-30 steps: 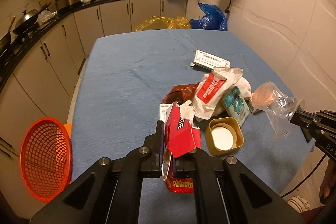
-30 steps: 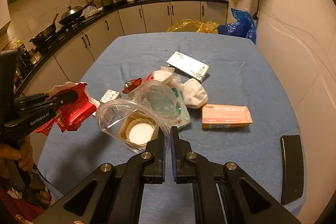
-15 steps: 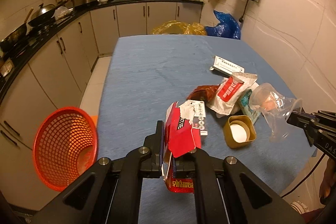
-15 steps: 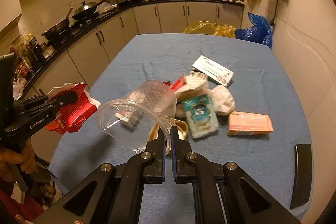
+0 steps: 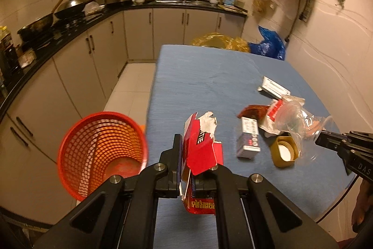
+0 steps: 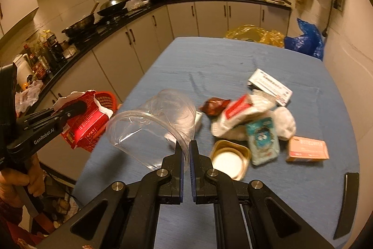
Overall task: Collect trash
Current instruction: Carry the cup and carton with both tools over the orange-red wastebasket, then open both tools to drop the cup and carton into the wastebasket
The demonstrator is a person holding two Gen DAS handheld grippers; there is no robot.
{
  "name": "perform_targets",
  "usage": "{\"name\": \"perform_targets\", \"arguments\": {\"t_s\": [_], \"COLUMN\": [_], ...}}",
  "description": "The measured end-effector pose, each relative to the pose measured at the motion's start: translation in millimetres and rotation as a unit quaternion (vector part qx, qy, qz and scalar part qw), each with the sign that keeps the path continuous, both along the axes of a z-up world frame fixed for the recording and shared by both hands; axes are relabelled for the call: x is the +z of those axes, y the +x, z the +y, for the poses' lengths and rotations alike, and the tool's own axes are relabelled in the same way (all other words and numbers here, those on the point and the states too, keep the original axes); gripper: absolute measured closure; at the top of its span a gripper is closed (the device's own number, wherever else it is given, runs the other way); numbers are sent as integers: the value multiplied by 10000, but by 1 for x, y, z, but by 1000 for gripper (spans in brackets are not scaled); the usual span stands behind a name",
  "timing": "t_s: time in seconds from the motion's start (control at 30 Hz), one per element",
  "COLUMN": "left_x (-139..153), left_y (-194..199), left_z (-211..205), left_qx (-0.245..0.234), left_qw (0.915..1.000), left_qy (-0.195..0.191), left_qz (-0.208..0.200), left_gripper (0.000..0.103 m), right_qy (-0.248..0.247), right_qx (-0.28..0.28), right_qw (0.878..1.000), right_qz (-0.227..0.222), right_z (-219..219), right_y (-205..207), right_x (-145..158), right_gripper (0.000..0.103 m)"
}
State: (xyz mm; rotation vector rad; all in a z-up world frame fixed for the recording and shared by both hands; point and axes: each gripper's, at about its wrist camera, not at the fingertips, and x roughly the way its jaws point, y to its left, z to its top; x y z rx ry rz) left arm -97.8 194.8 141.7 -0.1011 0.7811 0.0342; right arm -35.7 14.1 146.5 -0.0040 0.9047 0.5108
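Carrying a torn red carton [image 5: 202, 151] clamped in the left claw [image 5: 195, 169], a person is heading for the red mesh basket [image 5: 102, 151] on the floor off the tabletop's [image 5: 205, 85] left edge, while the right claw [image 6: 186, 155] is pinching the rim of a clear plastic cup [image 6: 153, 123] above the near left part. The basket is looking almost empty; wrappers, small boxes and a gold-rimmed lid [image 6: 229, 159] are waiting mid-tabletop. Readable writing: "GenRobot.AI" on the left tool, "TIE" on the carton.
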Motion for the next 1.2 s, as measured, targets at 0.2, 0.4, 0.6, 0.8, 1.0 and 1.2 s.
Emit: {"name": "perform_targets", "arguments": {"t_s": [0.2, 0.4, 0.6, 0.8, 1.0, 1.2], "left_x": [1, -4, -12, -25, -35, -40], "left_y": [-13, -27, -35, -33, -30, -24], "left_z": [38, 80, 117, 142, 162, 173], "left_qx": [364, 733, 1060, 1298, 1401, 1444], "left_qw": [9993, 9973, 9943, 9911, 9893, 9884], "left_qy": [-32, -33, -28, -73, -93, -104], "left_qz": [0, 40, 128, 296, 387, 452], "left_gripper": [98, 98, 98, 98, 98, 98], "right_qy": [221, 444, 663, 726, 673, 642], "right_qx": [261, 585, 927, 1168, 1231, 1273], "right_qw": [9994, 9969, 9918, 9866, 9838, 9818], "right_qz": [110, 275, 580, 874, 1120, 1254], "right_z": [37, 83, 136, 184, 216, 234], "right_y": [6, 15, 25, 39, 55, 68], "right_x": [4, 7, 4, -8, -25, -34], "right_gripper": [99, 99, 98, 98, 98, 98]}}
